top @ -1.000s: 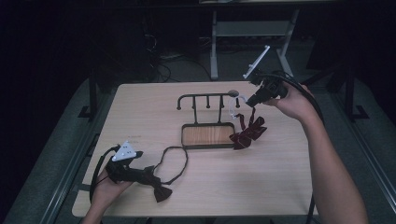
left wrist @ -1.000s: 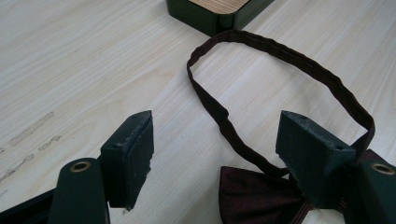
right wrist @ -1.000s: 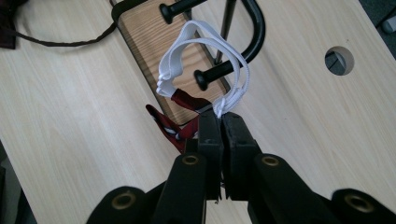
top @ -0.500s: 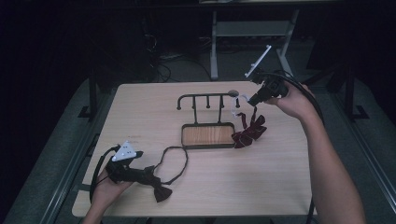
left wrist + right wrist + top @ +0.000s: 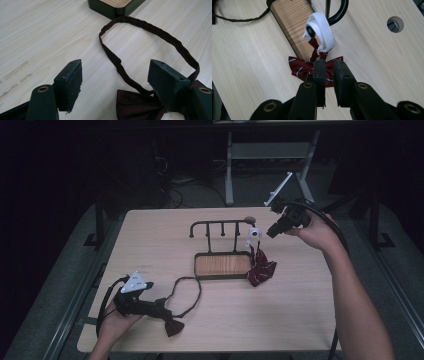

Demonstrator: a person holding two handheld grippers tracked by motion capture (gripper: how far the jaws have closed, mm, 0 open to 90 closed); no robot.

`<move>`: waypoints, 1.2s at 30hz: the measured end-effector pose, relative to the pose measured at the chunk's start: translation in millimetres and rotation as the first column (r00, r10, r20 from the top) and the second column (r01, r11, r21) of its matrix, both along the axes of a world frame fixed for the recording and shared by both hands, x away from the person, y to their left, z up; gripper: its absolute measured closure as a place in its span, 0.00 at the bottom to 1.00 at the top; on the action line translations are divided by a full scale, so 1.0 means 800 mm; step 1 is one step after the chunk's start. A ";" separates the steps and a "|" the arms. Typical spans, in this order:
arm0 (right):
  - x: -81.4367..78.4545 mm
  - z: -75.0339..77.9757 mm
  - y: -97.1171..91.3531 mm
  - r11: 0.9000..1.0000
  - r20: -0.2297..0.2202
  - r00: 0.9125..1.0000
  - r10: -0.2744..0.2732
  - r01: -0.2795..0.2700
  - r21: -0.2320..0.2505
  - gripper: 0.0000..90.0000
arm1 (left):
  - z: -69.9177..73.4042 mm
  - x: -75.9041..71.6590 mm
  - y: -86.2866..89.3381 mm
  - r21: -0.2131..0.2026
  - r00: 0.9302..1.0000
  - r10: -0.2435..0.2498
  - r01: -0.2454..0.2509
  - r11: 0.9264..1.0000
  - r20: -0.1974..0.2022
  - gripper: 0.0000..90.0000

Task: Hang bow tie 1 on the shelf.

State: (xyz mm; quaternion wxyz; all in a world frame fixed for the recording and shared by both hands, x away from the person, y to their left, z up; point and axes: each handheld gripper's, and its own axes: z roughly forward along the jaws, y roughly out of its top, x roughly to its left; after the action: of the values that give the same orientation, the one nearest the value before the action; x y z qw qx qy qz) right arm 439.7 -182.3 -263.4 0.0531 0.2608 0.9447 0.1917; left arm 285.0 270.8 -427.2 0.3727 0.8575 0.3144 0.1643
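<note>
The right hand-held gripper (image 5: 329, 68), jaws just opening, has let go of the red striped bow tie (image 5: 303, 68), which seems to hang by its white strap (image 5: 322, 31) on the black metal hook rack (image 5: 220, 225). The left hand-held gripper (image 5: 116, 82) sits wide open beside the dark maroon bow tie (image 5: 136, 106), nearer the person than that rack.

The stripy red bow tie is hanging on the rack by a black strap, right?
Not quite: the strap is white, not black, as the right gripper view shows. The stripy red bow tie does hang by it from the rack.

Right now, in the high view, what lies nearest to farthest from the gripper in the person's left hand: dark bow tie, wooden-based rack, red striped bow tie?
1. Dark bow tie, right at the left gripper.
2. Wooden-based rack, mid-table.
3. Red striped bow tie, hanging at the rack's right end.
</note>
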 end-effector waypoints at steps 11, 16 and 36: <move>-0.010 -0.005 -0.004 0.999 -0.014 1.000 0.023 -0.023 0.025 0.84 | 0.000 0.001 0.000 0.010 1.000 -0.006 0.006 1.000 -0.004 0.31; -0.017 -0.011 -0.004 0.998 -0.005 0.999 0.040 -0.040 0.051 0.83 | 0.000 0.001 0.000 0.010 1.000 -0.006 0.006 1.000 -0.005 0.31; -0.038 -0.034 -0.001 0.995 -0.028 0.996 0.079 -0.077 0.067 0.81 | -0.002 0.002 -0.001 0.017 1.000 -0.014 0.014 1.000 -0.006 0.31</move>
State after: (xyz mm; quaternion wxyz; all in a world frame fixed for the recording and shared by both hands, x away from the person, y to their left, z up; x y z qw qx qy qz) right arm 409.5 -183.3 -290.9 0.0223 0.2281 0.9481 0.2205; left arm 286.3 270.3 -429.0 0.3655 0.8632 0.3083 0.1618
